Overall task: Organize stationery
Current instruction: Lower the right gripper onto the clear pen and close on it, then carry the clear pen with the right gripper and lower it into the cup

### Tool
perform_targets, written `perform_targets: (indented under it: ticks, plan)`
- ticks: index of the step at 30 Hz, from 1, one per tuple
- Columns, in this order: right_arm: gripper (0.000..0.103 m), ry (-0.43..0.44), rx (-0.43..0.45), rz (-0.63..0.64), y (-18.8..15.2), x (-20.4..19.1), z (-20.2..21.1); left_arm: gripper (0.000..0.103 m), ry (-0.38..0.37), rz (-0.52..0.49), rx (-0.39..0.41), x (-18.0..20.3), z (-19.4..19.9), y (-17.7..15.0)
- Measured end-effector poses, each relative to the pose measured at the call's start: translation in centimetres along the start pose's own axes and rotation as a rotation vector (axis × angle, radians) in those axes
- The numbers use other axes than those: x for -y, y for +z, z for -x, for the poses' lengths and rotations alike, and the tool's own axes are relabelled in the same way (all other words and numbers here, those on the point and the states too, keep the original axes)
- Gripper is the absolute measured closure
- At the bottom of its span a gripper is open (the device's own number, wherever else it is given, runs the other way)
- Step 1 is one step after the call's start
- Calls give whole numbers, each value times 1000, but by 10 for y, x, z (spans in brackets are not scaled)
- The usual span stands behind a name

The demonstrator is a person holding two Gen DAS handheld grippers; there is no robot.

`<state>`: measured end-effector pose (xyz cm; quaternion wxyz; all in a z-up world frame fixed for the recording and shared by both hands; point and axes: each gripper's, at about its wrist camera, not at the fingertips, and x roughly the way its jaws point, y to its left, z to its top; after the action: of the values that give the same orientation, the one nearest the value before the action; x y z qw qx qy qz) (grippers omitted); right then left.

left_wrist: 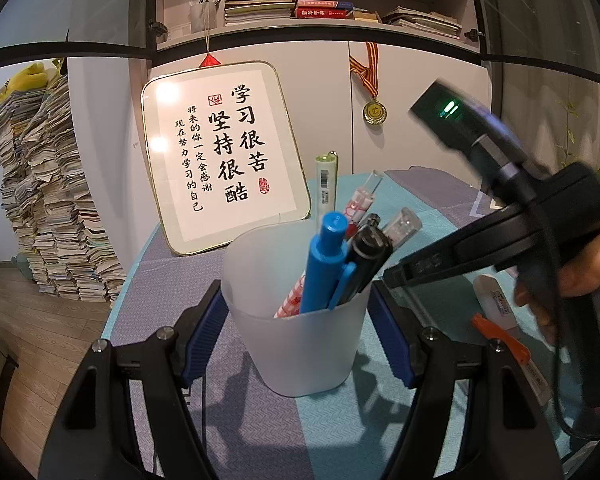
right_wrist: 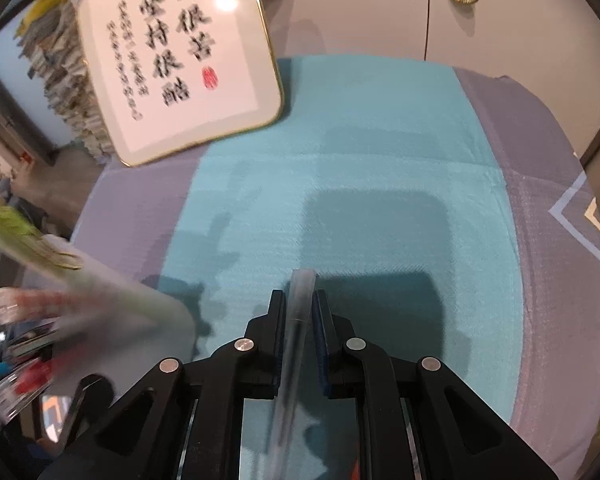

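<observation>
Currently we are gripping a frosted cup (left_wrist: 300, 320) of pens (left_wrist: 326, 264) with our left gripper (left_wrist: 298, 340), near the framed calligraphy (left_wrist: 224, 152) on the tablecloth (right_wrist: 380, 184). Our right gripper (right_wrist: 300, 312) is pinching a clear pen (right_wrist: 298, 320), narrow, right of the cup.

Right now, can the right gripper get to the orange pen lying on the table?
Probably not yet. The right gripper is already shut on a clear pen, so it has no room for the orange pen. Nothing seems to cover that pen, though; it lies in the open beside the cup.
</observation>
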<state>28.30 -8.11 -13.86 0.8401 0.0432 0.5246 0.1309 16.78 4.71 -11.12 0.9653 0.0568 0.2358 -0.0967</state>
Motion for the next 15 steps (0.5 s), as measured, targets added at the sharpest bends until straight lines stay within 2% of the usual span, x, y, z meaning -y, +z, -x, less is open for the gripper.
perform_targets:
  ticks: [6,15]
  plan:
    - [90,50,117,4,-10,3,54,33,0,0,0,0,0,0]
    - [90,93,344,39,-31,-3,146,33,-2,4,-3,0,0,0]
